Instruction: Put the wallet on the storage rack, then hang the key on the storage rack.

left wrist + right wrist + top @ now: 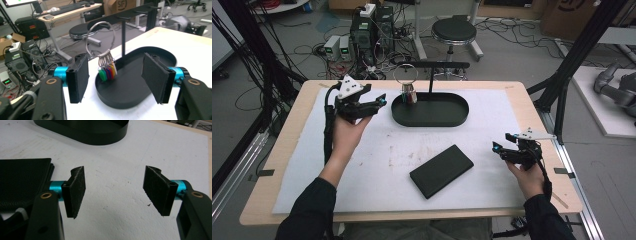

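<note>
Nearest the person, a flat black case (441,170) lies on the white mat (362,165) that covers the wooden bench (287,145), set at a slant, well apart from both hands. In the right gripper view its dark, layered edge (22,180) sits just to the left of that gripper's jaws.

The right gripper (498,148) is held low over the mat near the bench's right edge, pointing toward the case. Its jaws stand wide apart with only bare mat between them, as the right gripper view shows (113,192); it grips nothing.

Farther in, on the left, the left gripper (381,101) is held above the mat, with its grey three-cornered plate on top, pointing toward the black oval tray (452,117). Its jaws are open too, and nothing is between the pads; the left gripper view (115,77) looks through the gap at the tray beyond.

The key ring (406,75), a large metal hoop, stands at the left end of the tray, near the left gripper's tips but clear of them. Below the hoop hangs a bunch of small coloured tags (108,72), green, purple, red and yellow, resting inside the tray (130,100) against its near wall. A thin black post (123,40) rises from the tray behind the tags and carries a crossbar (437,64).

Beyond the bench, a black stool (454,31) stands on the floor among cables.
</note>
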Motion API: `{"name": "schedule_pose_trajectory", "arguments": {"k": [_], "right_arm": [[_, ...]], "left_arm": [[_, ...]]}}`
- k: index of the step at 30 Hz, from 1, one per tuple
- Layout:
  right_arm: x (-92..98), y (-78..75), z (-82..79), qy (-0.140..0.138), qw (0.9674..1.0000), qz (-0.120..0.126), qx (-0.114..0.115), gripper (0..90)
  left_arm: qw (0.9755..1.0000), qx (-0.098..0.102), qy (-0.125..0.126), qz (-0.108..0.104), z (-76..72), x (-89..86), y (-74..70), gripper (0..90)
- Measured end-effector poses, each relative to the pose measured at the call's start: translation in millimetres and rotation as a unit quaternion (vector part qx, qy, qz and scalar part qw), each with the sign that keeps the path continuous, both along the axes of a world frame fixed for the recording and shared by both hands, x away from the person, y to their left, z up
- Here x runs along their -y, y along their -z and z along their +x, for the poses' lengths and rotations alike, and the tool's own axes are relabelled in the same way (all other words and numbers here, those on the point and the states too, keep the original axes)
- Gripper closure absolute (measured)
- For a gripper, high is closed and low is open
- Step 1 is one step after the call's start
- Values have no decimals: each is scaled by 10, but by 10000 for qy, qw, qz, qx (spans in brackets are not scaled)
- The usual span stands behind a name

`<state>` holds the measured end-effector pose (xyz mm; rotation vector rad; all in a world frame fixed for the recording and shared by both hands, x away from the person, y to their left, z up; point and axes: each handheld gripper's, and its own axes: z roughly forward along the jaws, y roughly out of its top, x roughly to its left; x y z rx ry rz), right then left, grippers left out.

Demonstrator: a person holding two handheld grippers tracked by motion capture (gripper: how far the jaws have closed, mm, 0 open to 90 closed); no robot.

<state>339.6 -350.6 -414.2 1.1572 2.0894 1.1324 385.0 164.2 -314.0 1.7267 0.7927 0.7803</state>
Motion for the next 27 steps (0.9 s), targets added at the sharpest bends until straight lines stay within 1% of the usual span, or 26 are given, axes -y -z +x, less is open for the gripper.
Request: {"name": "schedule_pose_trajectory", "arguments": {"k": [4, 7, 11, 12, 13, 14, 16, 17, 19, 20, 21, 22, 23, 25, 26, 27], "right_arm": [[3, -3, -1, 2, 10000, 10, 23, 350], [4, -1, 6, 14, 10000, 16, 23, 349], [6, -4, 17, 55, 10000, 56, 33, 344], [5, -6, 22, 60, 9999, 77, 58, 339], [-11, -8, 29, 78, 9999, 87, 88, 336], [-11, -8, 29, 78, 9999, 87, 88, 336], [-33, -7, 17, 49, 9999, 25, 92, 334], [-33, -7, 17, 49, 9999, 25, 92, 334], [-34, -17, -2, 48, 9999, 34, 104, 334], [-32, -19, -6, 42, 9999, 41, 127, 334], [-30, -28, -19, 39, 9999, 59, 143, 334], [-29, -31, -25, 44, 9999, 68, 141, 333], [-29, -31, -25, 44, 9999, 68, 141, 333], [-31, -39, -40, 25, 9998, 98, 156, 333], [-33, -42, -44, 9, 9998, 91, 189, 333], [-40, -46, -53, 9, 9998, 111, 170, 333]], "left_arm": [[9999, 31, 104, -48, -196, -55, 104, 368], [9999, -34, 126, -16, -303, -82, 207, 364], [9997, -122, 138, -142, -481, -148, 411, 353], [9995, -146, 177, -200, -525, -164, 464, 351], [9991, -194, 257, -282, -569, -183, 516, 328], [9985, -239, 348, -351, -607, -202, 567, 328], [9978, -319, 420, -396, -685, -240, 657, 321], [9978, -335, 430, -382, -716, -253, 697, 321], [9980, -392, 389, -315, -758, -281, 757, 321], [9977, -417, 392, -351, -772, -304, 788, 320], [9977, -418, 378, -368, -786, -327, 819, 320], [9981, -397, 333, -320, -793, -339, 837, 320], [9983, -391, 312, -287, -792, -347, 850, 320], [9979, -441, 310, -347, -773, -361, 868, 317], [9981, -417, 303, -343, -763, -365, 875, 313], [9983, -397, 293, -322, -756, -365, 879, 311]]}}
